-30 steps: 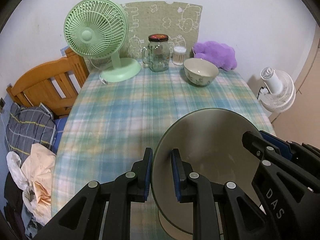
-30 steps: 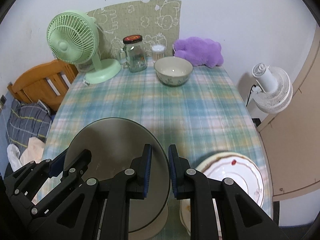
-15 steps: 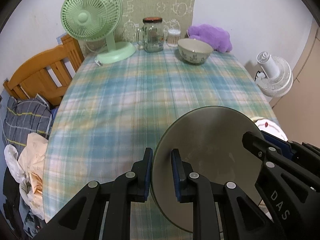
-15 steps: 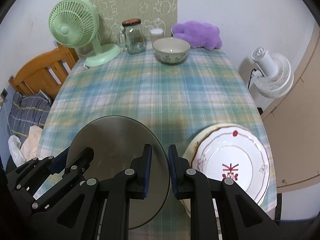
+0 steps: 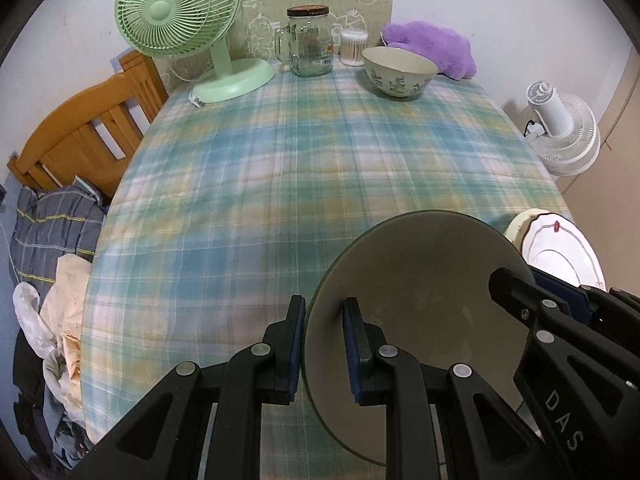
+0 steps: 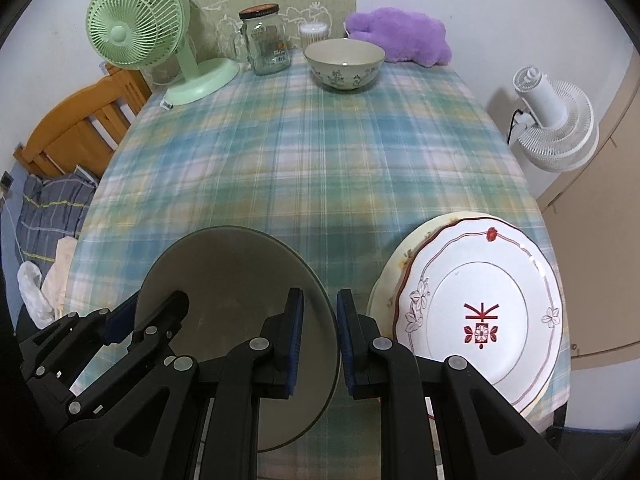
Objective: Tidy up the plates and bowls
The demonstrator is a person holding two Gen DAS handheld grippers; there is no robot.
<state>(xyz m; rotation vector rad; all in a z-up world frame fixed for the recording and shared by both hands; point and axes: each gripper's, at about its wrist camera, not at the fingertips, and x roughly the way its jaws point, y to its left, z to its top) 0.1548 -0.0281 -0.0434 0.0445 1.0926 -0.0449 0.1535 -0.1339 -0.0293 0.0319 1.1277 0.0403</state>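
Note:
A large grey-green bowl (image 5: 416, 280) is held between both grippers above the near end of the table; it also shows in the right wrist view (image 6: 232, 276). My left gripper (image 5: 323, 340) is shut on its left rim. My right gripper (image 6: 319, 338) is shut on its right rim. A stack of white plates with red trim (image 6: 476, 312) lies at the near right of the table, beside the held bowl; its edge shows in the left wrist view (image 5: 556, 248). A cream floral bowl (image 5: 399, 72) stands at the far end, also in the right wrist view (image 6: 345, 63).
On the plaid tablecloth (image 5: 312, 152) at the far end stand a green desk fan (image 5: 180, 20), a glass jar mug (image 5: 310, 42), a cotton-swab tub (image 5: 353, 47) and a purple plush (image 5: 432, 46). A wooden chair (image 5: 76, 132) is left. A white floor fan (image 5: 560, 128) is right.
Both grippers have drawn back toward the near end with the grey-green bowl in them. The white plate stack has come into fuller view at the right. The far objects look smaller.

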